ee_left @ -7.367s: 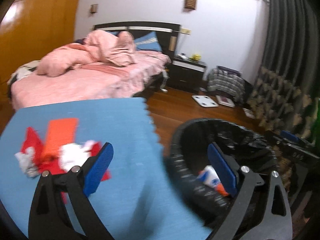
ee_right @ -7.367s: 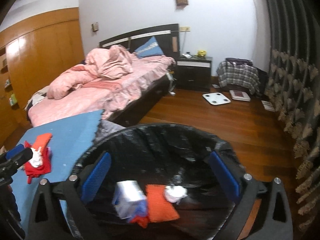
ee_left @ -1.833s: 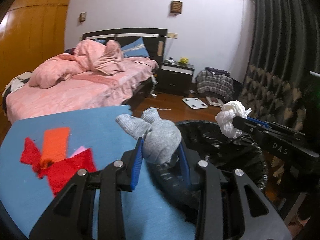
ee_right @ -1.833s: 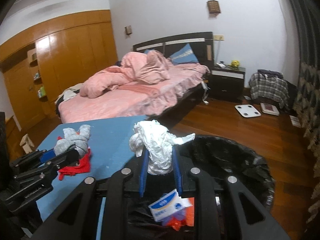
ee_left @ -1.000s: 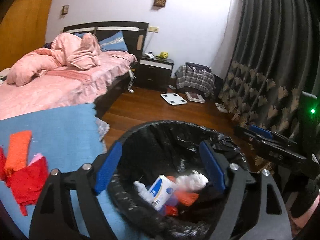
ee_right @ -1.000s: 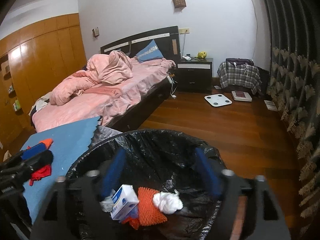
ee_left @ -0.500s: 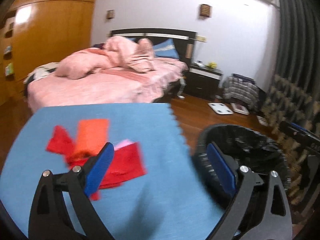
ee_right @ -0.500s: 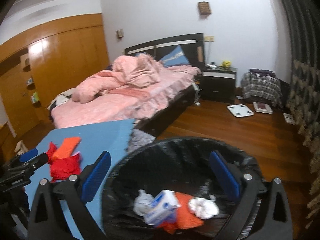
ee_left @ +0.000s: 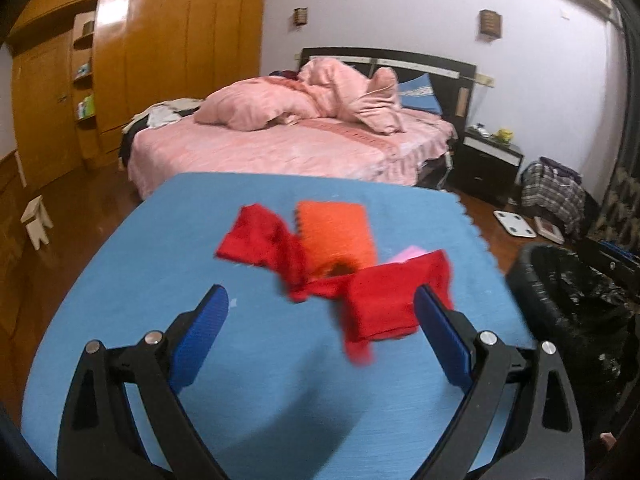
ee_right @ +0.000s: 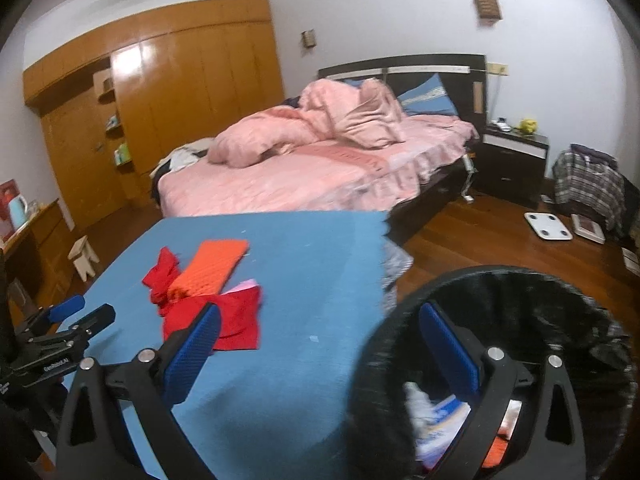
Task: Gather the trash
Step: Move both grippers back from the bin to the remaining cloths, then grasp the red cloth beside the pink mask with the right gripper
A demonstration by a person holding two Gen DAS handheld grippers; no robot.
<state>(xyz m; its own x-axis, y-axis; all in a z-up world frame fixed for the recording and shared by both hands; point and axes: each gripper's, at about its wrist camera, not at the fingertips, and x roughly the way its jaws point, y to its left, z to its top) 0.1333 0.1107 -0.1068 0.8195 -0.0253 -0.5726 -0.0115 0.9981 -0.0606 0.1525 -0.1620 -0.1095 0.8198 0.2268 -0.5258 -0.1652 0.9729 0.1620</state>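
L tool (ee_left: 320, 312) is spread wide w/ nothing between the blue pads; jaws have just been opening. R tool (ee_right: 320, 336) likewise gapes at full spread, empty, jaws just been opening too.

Step in hand, as I read it: go back for the next scrap on the blue surface (ee_left: 200, 240). To do it well I'd drop the L tool low, straddle one bunched fold of the red cloth (ee_left: 384, 300) rather than a flat edge, and squeeze only once both pads bracket fabric, else it'll slip out or drag the rest of the pile. Frames are blurry, so I'd settle first.

From the L tool, the red cloth sits at approx 1 o'clock, its near corner just beside the right pad. Orange ribbed piece (ee_left: 336, 236) is at 12, further out, overlapping the red; a pink scrap (ee_left: 408, 254) peeks out at 1. Bin (ee_left: 572, 312) w/ black liner is at 3, off the surface edge.

From the R tool, the same pile (ee_right: 224, 312) lies at 10-11 o'clock; bin (ee_right: 520, 292) is right under it at 4, earlier trash inside.
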